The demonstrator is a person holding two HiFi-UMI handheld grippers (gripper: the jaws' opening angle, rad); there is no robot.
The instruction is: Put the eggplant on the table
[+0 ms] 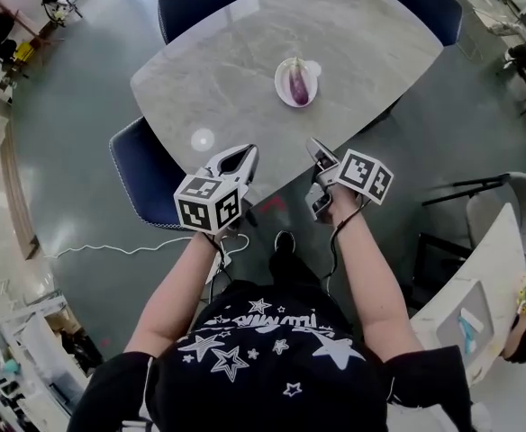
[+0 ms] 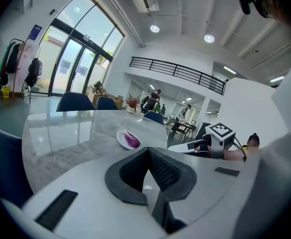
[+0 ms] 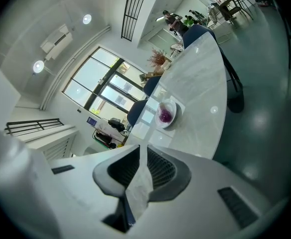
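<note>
A purple eggplant (image 1: 297, 85) lies on a small white plate (image 1: 285, 90) near the middle of the grey marble table (image 1: 245, 70). The same eggplant (image 2: 131, 140) and plate (image 2: 121, 139) show in the left gripper view, and the eggplant (image 3: 165, 115) also shows in the right gripper view. My left gripper (image 1: 251, 156) hovers at the table's near edge, shut with nothing in it. My right gripper (image 1: 312, 147) is beside it, also shut and empty. Both are well short of the plate.
Dark blue chairs (image 1: 144, 174) stand around the table, one just left of my left gripper. A white cable (image 1: 110, 249) runs across the grey floor. Another table (image 1: 479, 295) with a seated person is at the lower right.
</note>
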